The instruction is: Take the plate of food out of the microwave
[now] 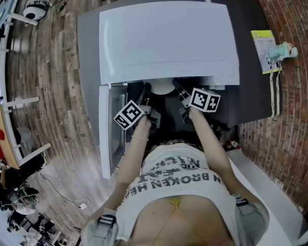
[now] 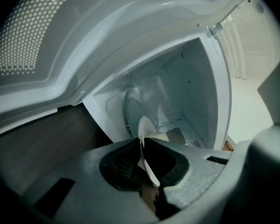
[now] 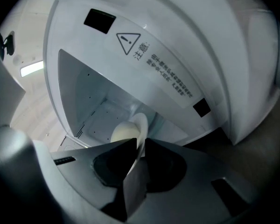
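A white microwave (image 1: 164, 35) stands on a dark table, its door (image 1: 105, 132) swung open to the left. In the head view the white plate (image 1: 163, 87) just shows at the mouth of the cavity, between both grippers. My left gripper (image 1: 145, 94) is shut on the plate's left rim; in the left gripper view the rim (image 2: 147, 134) runs edge-on between the pads. My right gripper (image 1: 178, 88) grips the opposite rim. In the right gripper view the plate (image 3: 141, 125) carries a pale round piece of food (image 3: 123, 132), with the microwave's inner walls (image 3: 84, 92) behind.
The open door stands close beside my left forearm. A yellow-green booklet (image 1: 264, 47) and a small pale toy (image 1: 286, 50) lie at the table's (image 1: 251, 86) right edge. Brick paving runs along the right, wooden flooring along the left.
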A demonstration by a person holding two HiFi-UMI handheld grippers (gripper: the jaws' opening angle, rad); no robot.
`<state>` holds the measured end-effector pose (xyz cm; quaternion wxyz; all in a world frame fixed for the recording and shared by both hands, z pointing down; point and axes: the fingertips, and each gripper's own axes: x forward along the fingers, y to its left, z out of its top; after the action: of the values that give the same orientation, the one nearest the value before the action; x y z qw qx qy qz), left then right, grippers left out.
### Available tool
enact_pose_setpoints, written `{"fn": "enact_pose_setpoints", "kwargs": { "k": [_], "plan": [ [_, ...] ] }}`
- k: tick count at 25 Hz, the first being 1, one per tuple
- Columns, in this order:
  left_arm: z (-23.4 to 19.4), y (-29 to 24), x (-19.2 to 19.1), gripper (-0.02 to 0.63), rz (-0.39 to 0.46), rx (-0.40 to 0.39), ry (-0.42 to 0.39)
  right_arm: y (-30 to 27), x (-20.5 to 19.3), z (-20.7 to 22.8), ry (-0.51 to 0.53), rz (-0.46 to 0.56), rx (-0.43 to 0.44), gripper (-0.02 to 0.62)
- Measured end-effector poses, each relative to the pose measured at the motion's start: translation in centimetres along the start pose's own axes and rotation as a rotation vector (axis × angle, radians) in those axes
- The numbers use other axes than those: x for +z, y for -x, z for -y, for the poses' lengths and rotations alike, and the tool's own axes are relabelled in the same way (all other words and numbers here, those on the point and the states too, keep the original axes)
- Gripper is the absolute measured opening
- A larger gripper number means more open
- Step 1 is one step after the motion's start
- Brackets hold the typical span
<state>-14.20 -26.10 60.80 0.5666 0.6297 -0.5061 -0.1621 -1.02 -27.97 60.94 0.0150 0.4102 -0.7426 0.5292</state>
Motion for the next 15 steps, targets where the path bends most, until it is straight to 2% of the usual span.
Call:
{"fn": "enact_pose_setpoints", "kwargs": {
  "k": [15],
  "plan": [
    [1.4,2.3,-1.1,0.034,0.036,-0.015,-0.016,2.2,-0.7,-1.2,0.025,0.003,0.032,0.057]
  ]
}}
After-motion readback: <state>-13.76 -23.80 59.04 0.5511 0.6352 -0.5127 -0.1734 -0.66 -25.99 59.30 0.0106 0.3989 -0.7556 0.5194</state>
